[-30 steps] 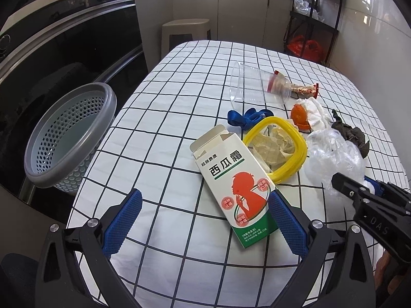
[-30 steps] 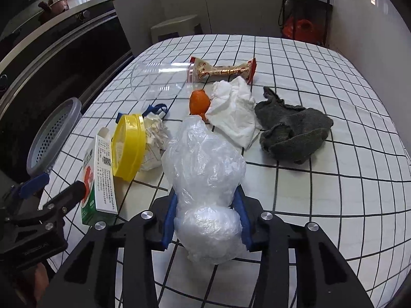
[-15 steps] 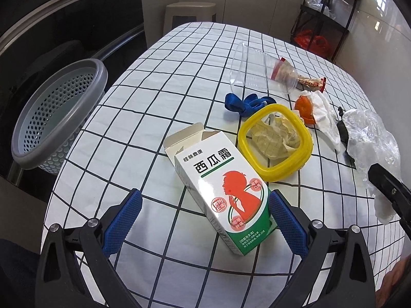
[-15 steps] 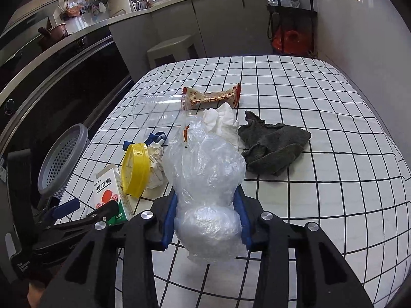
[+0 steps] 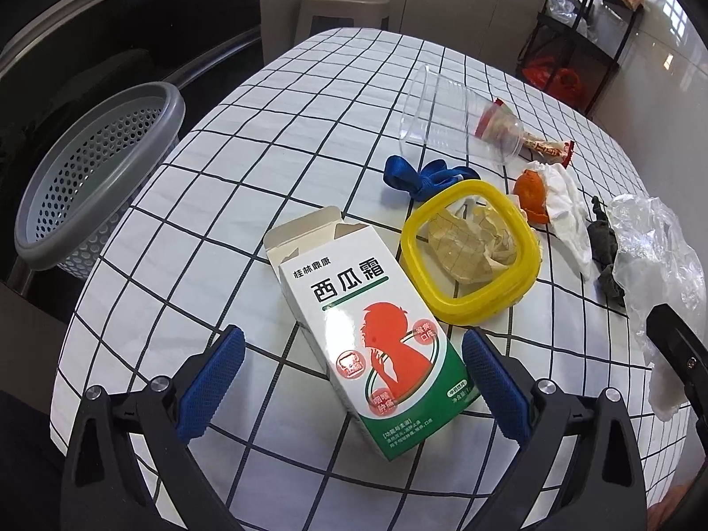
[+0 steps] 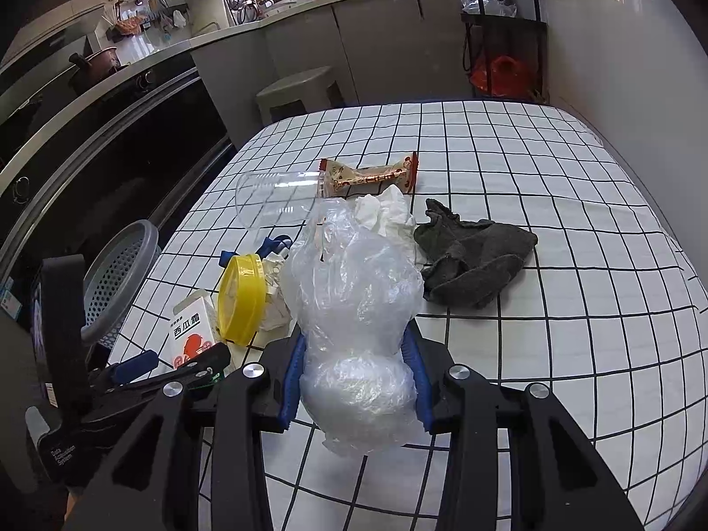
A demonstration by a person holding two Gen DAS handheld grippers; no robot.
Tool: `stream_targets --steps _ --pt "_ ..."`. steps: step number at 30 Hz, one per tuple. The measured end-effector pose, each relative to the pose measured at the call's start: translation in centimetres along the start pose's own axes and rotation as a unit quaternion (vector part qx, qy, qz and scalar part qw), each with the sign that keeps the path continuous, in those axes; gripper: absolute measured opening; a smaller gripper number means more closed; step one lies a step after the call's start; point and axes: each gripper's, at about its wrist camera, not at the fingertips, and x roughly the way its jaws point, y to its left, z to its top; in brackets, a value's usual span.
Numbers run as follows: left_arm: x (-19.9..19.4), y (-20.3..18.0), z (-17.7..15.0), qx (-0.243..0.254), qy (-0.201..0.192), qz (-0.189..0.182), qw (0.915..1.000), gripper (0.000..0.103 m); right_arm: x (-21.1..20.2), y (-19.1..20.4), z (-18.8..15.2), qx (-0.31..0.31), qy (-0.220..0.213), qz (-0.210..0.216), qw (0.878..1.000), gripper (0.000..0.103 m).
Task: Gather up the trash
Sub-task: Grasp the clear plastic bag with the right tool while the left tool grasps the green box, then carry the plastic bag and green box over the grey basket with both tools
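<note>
My right gripper (image 6: 357, 380) is shut on a crumpled clear plastic bag (image 6: 354, 305) and holds it above the checked tablecloth; the bag also shows at the right of the left wrist view (image 5: 655, 256). My left gripper (image 5: 349, 376) is open, its blue pads on either side of the near end of a white and green medicine carton (image 5: 367, 332) lying on the table. A grey perforated trash basket (image 5: 93, 172) stands off the table's left edge.
On the table lie a yellow-rimmed lid (image 5: 471, 252) over crumpled paper, a blue strap (image 5: 420, 177), a clear cup (image 5: 447, 115), a snack wrapper (image 6: 367, 175), orange peel (image 5: 531, 190), white tissue (image 5: 568, 217) and a grey cloth (image 6: 473, 256). A stool (image 6: 301, 88) stands beyond.
My right gripper has lifted the plastic bag higher off the table. My left gripper has drawn back a little, staying open around the carton.
</note>
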Motion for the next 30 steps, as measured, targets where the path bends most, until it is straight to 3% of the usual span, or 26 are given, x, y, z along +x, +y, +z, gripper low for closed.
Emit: stream_targets --steps 10,12,14,17,23,30 --pt "0.7 0.7 -0.4 0.008 0.008 -0.010 0.9999 0.096 -0.1 -0.3 0.0 0.006 -0.001 0.002 1.000 0.039" --pt "0.4 0.8 -0.6 0.016 0.000 -0.013 0.9998 0.088 -0.1 -0.2 0.0 0.005 -0.002 0.002 1.000 0.039" --pt "-0.1 1.1 -0.7 0.028 -0.006 -0.011 0.9995 0.068 -0.1 -0.1 0.0 0.004 -0.002 0.003 1.000 0.039" --pt "-0.4 1.7 -0.7 0.038 -0.009 -0.021 0.9990 0.058 0.0 0.1 0.0 0.002 0.000 0.003 1.000 0.039" --pt "-1.9 3.6 -0.9 0.054 -0.025 -0.023 0.9980 0.056 -0.2 0.8 -0.1 -0.002 -0.005 0.002 1.000 0.039" --pt "-6.2 6.8 0.3 0.068 -0.081 -0.015 0.9943 0.056 -1.6 3.9 0.1 -0.018 -0.030 0.021 0.999 0.039"
